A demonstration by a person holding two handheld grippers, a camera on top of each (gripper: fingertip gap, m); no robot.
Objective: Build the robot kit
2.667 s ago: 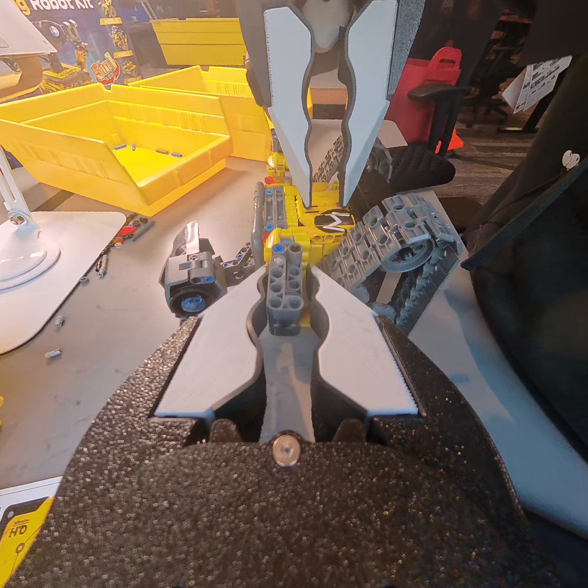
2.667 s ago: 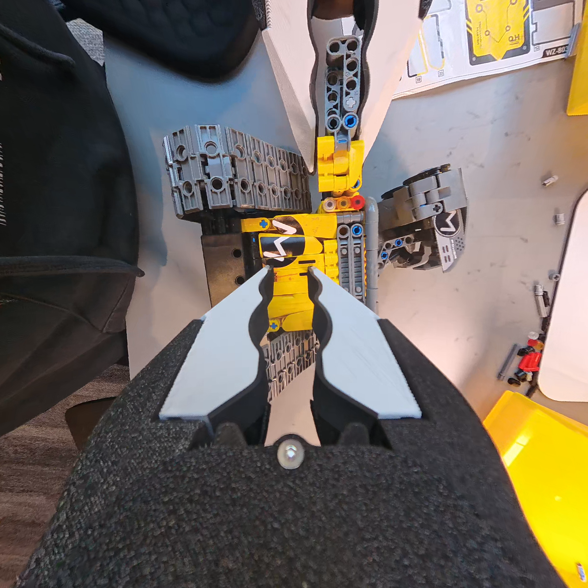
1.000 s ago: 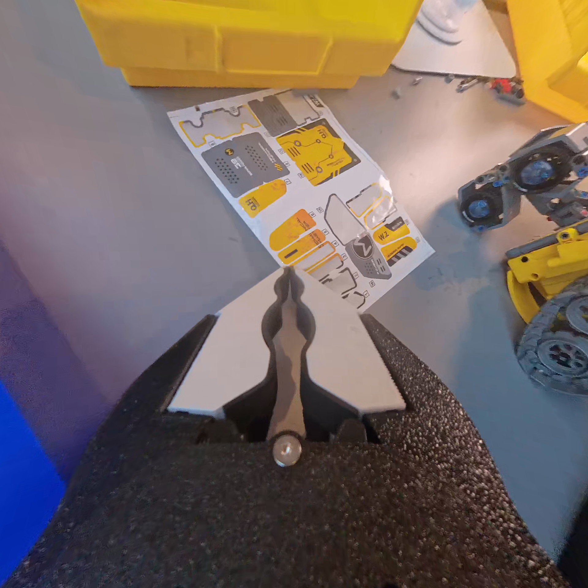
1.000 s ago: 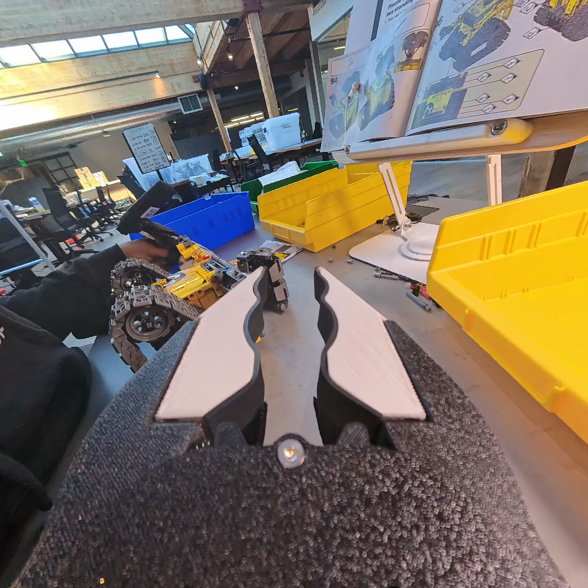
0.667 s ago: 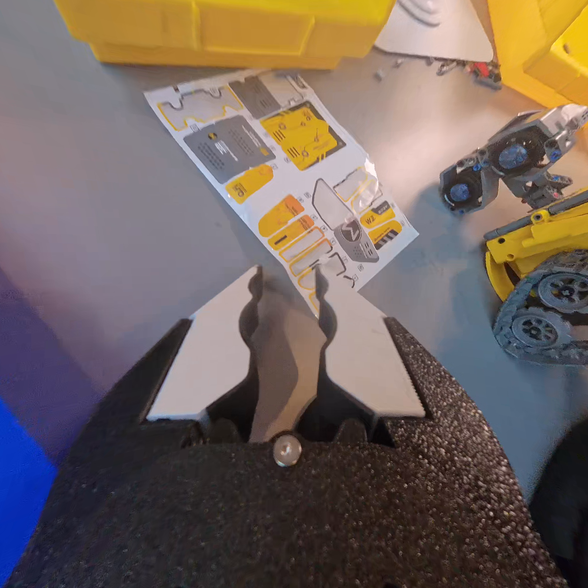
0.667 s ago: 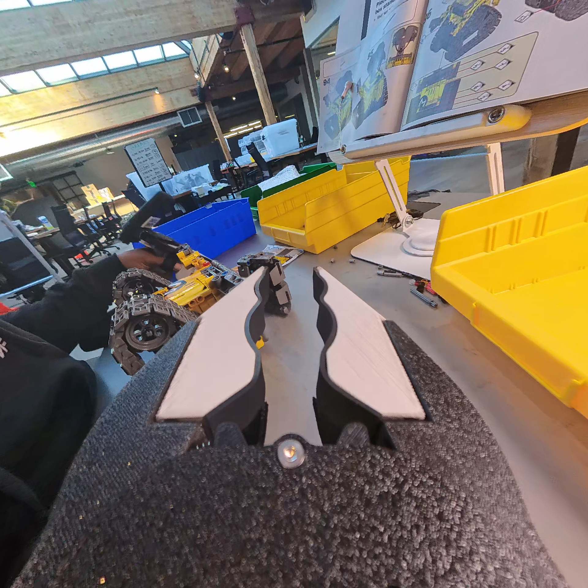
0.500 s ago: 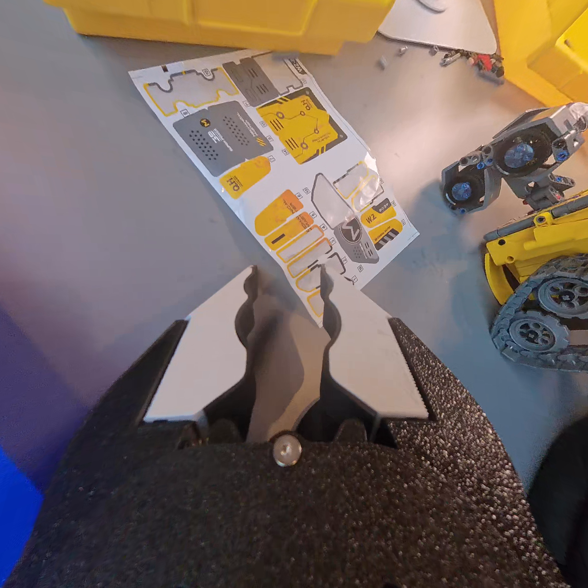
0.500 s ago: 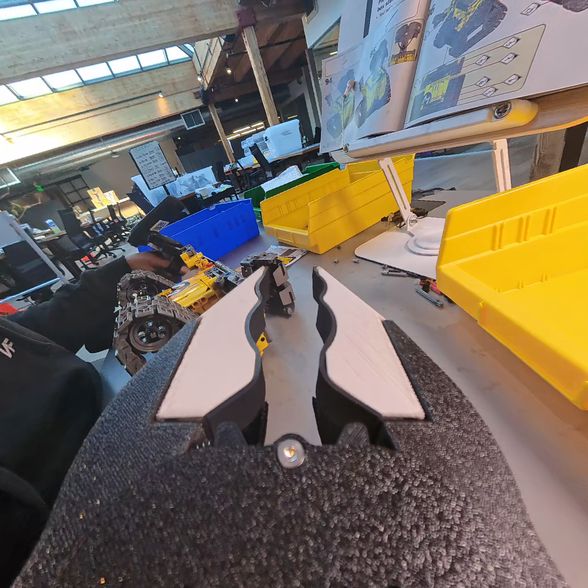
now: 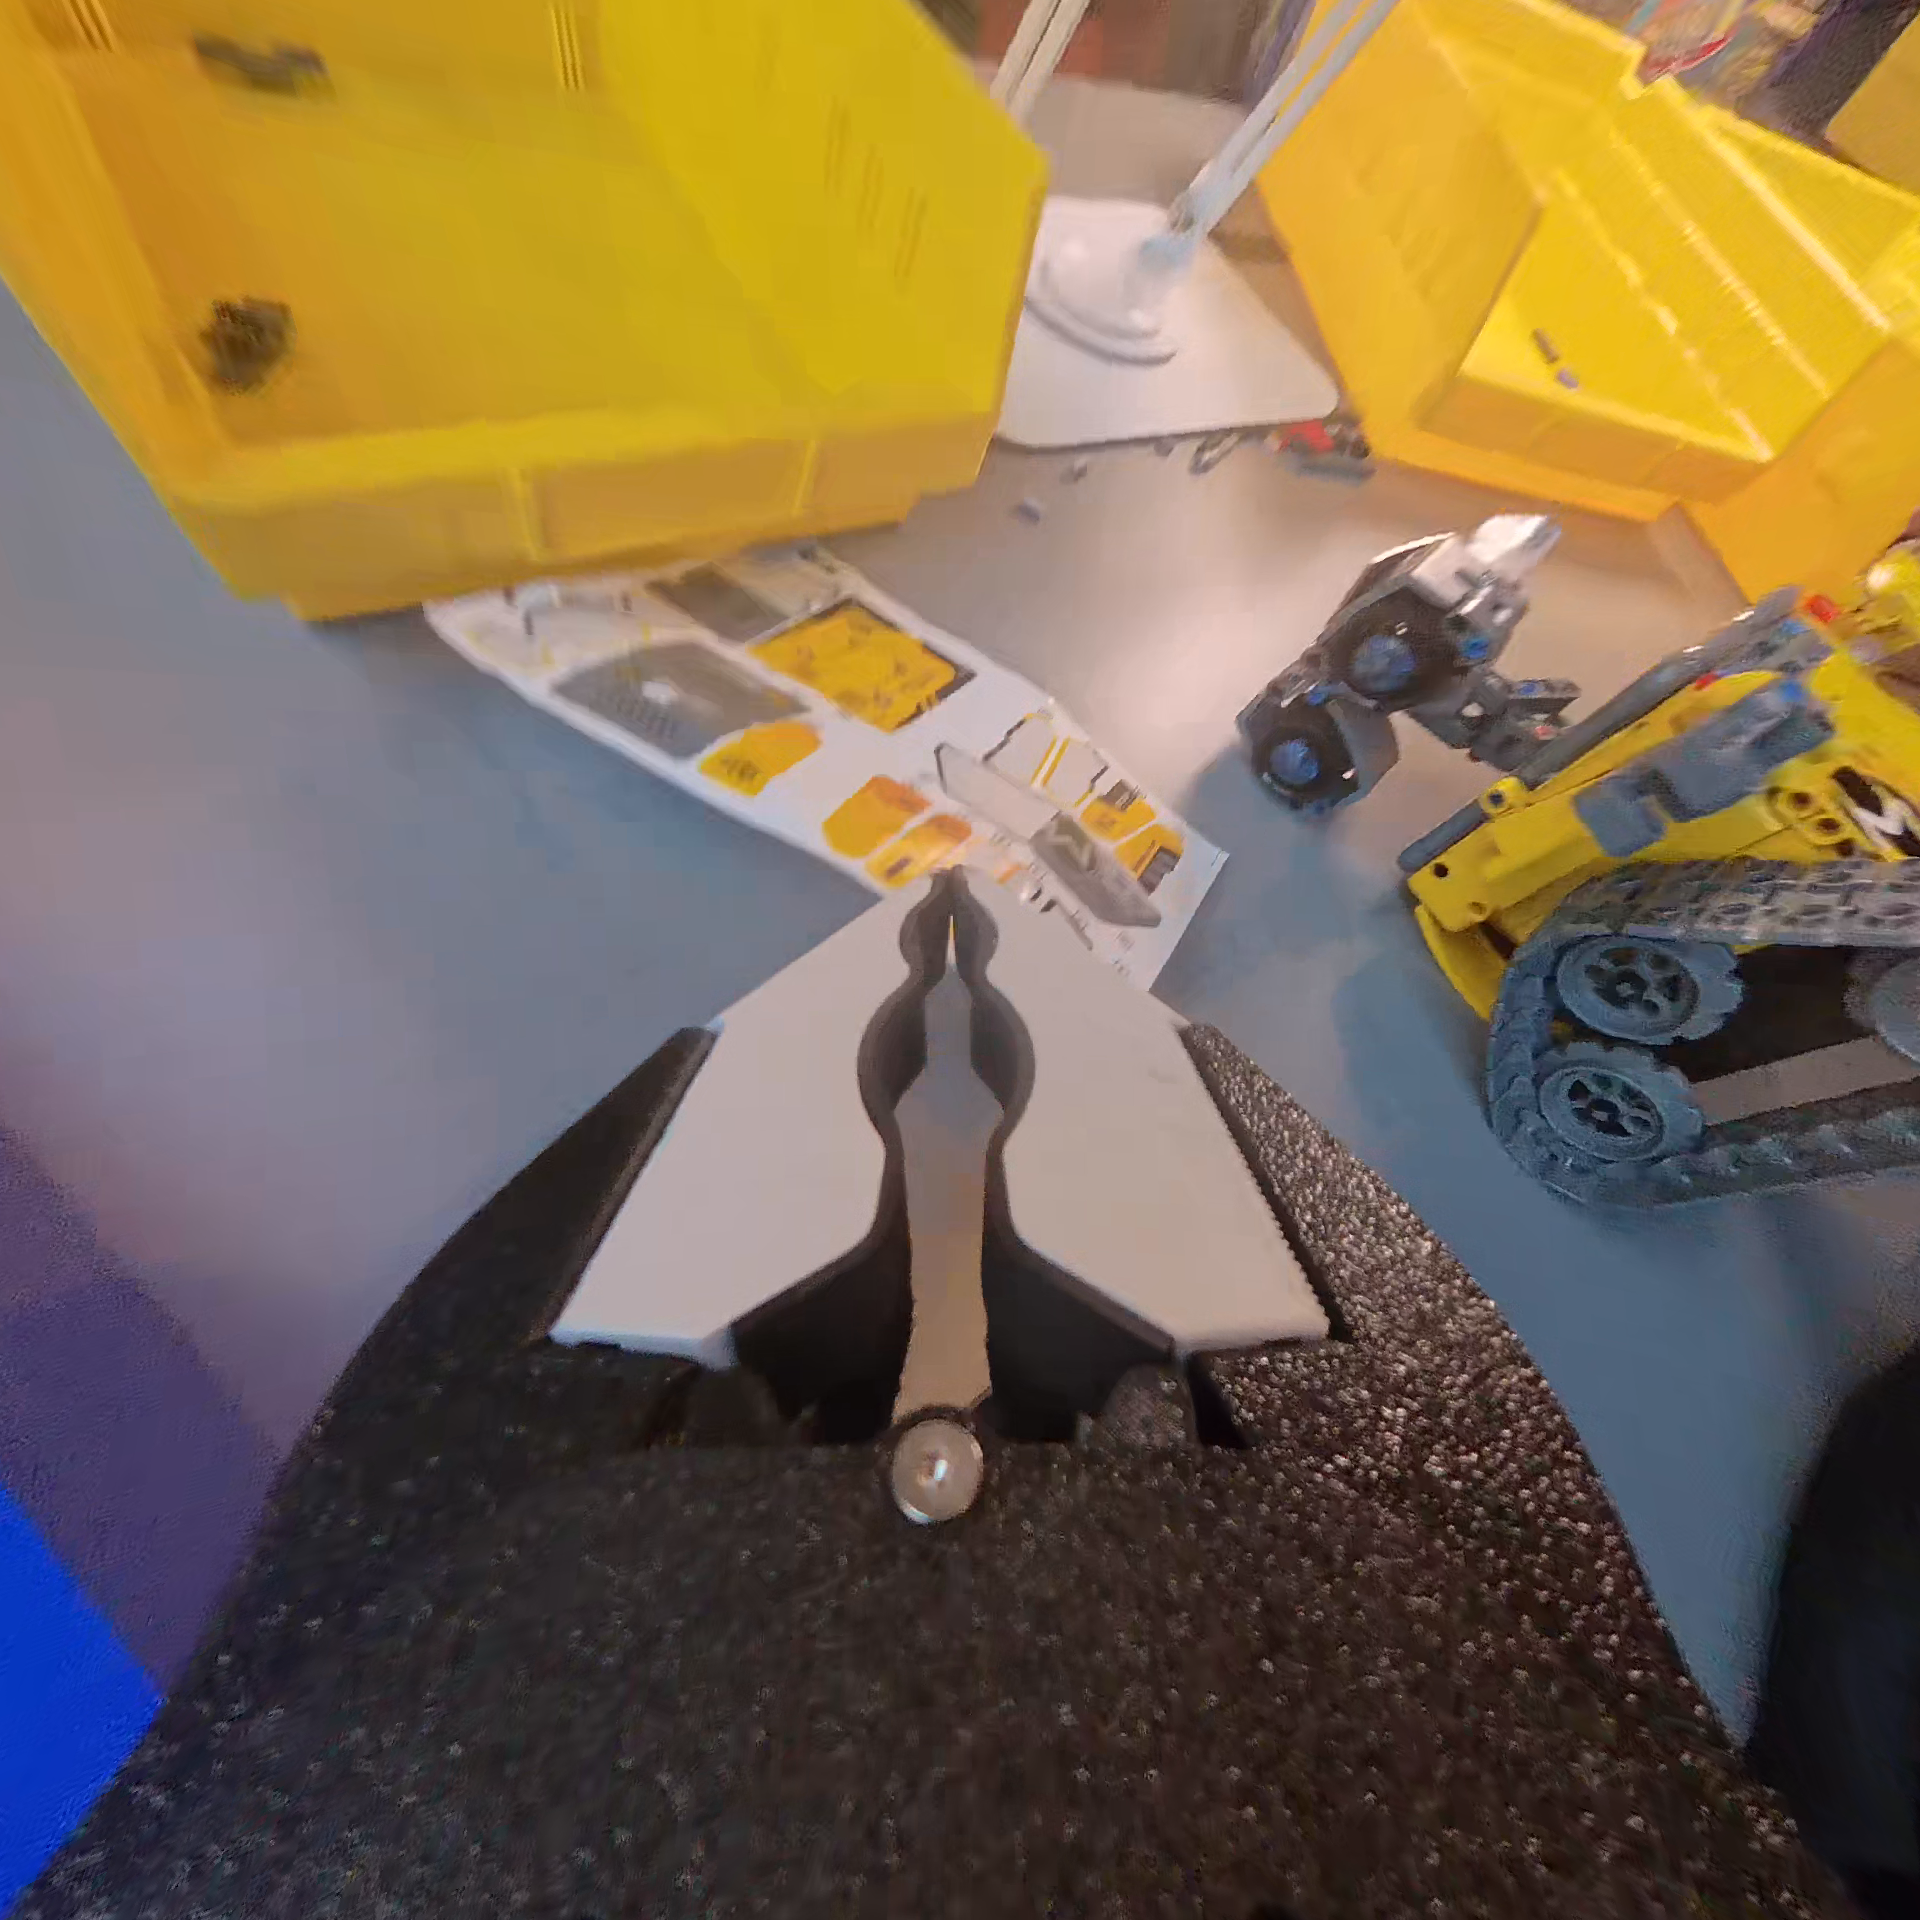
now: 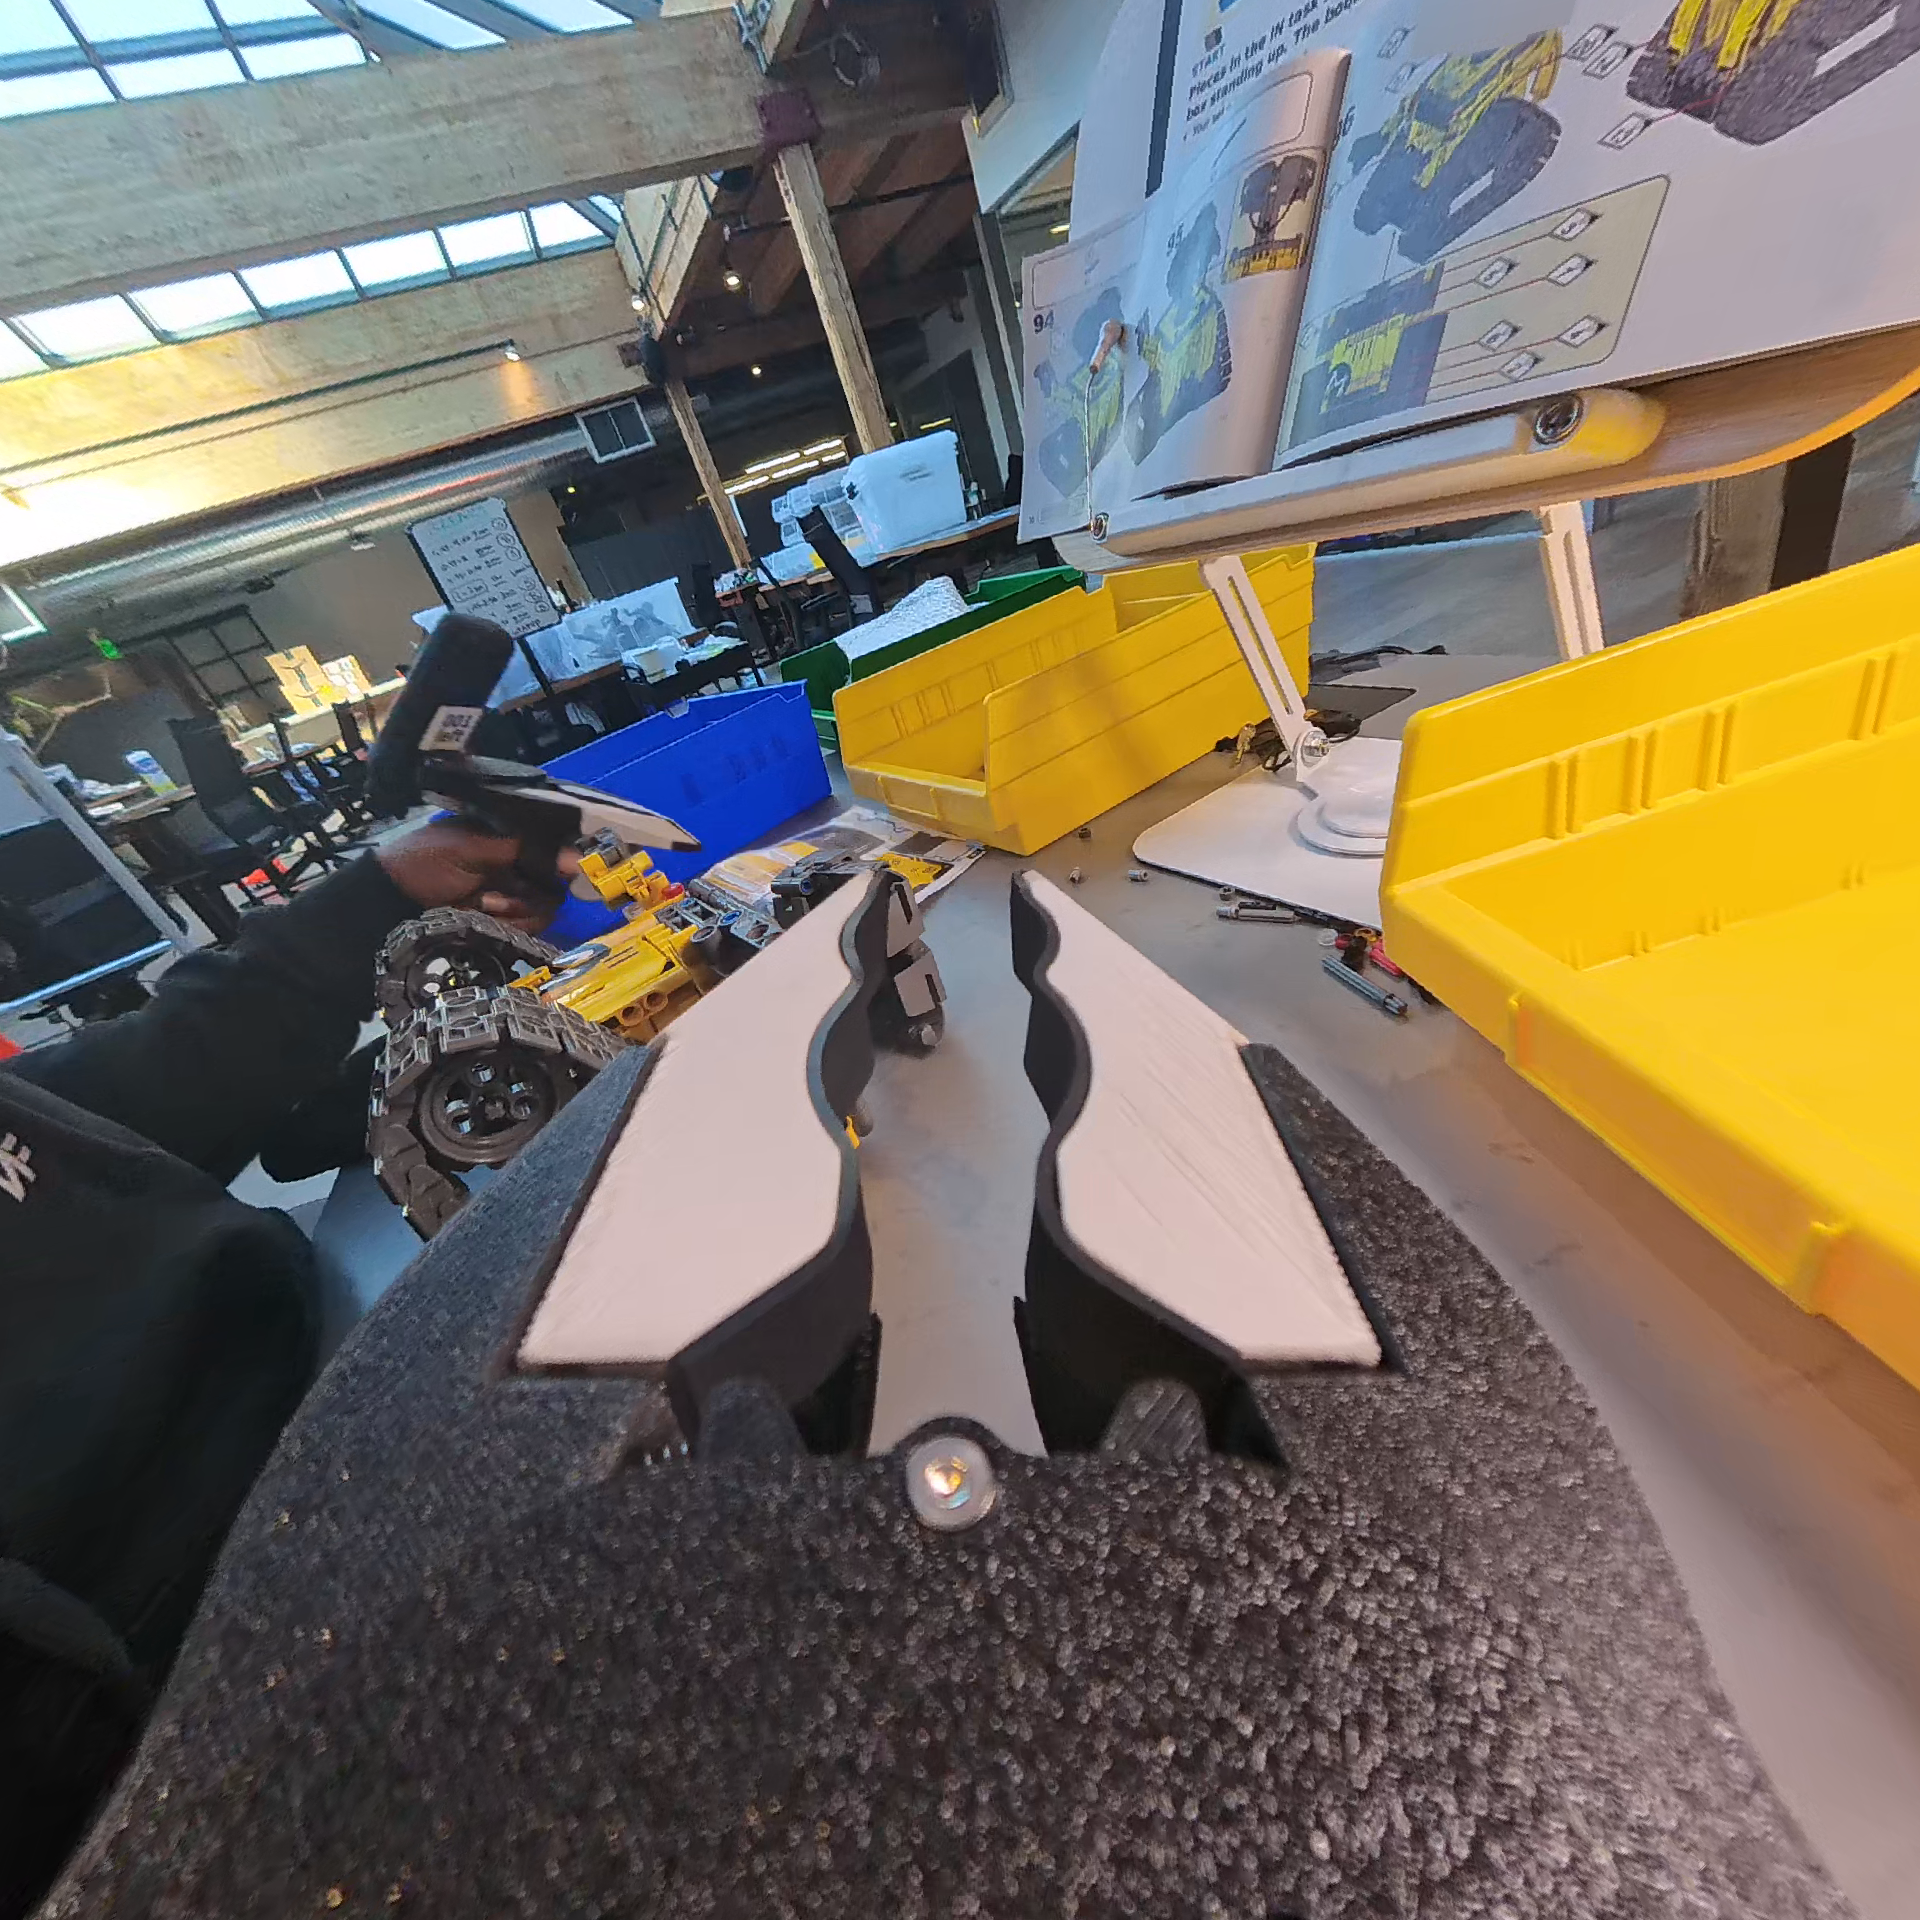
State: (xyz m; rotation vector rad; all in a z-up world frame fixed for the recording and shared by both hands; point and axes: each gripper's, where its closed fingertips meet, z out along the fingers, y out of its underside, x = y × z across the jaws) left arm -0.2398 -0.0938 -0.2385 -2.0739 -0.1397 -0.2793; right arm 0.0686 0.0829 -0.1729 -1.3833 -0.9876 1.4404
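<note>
Two grippers show. Our left gripper (image 9: 951, 920) is pinched tight, its tips over the near edge of the sticker sheet (image 9: 810, 717); whether it grips anything, we cannot tell. Our right gripper (image 10: 951, 894) stands parted and holds nothing, nearest the grey part (image 10: 912, 987) of the tracked toy vehicle (image 10: 488, 1070). The yellow bin (image 9: 582, 488) behind the sheet holds a few dark small pieces (image 9: 244, 338).

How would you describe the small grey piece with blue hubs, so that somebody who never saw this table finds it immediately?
Start at the big yellow tracked vehicle at the right of the grey table. Just to its left, between it and the sticker sheet, stands the small grey assembly, joined to the vehicle by a thin dark arm. It alone is grey with two round blue hubs and has no tracks.
</note>
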